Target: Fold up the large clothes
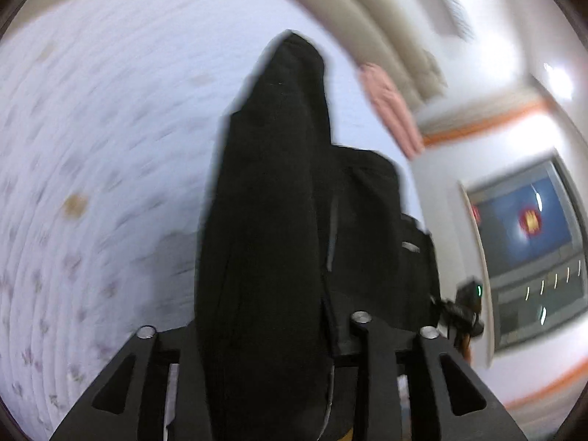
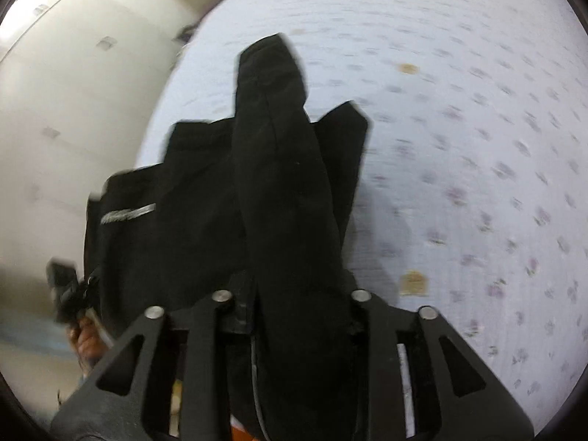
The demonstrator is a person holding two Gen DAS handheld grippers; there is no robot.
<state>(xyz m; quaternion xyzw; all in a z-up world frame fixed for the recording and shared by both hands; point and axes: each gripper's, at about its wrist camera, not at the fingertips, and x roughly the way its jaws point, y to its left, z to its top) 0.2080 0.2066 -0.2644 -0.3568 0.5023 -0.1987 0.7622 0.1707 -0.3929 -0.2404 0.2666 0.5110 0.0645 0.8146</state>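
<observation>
Matt black cloth garment [image 1: 272,191]; quilted bedcover [image 1: 110,128]

A thick black fabric garment [image 1: 264,202] fills the gap between the jaws of the left gripper [image 1: 272,327] and blocks the way straight ahead; the same garment [image 2: 286,191] hangs before the right gripper [image 2: 290,297]. Beyond it, the white quilted bed cover with small purple flowers [image 1: 92,147] lies open and bare toward its far edge. A pink cloth [image 1: 389,110] hangs at the bed's far edge beside a beige padded headboard [image 1: 367,18]. The other handheld gripper [image 2: 70,294] crowds the garment's outer side.
</observation>
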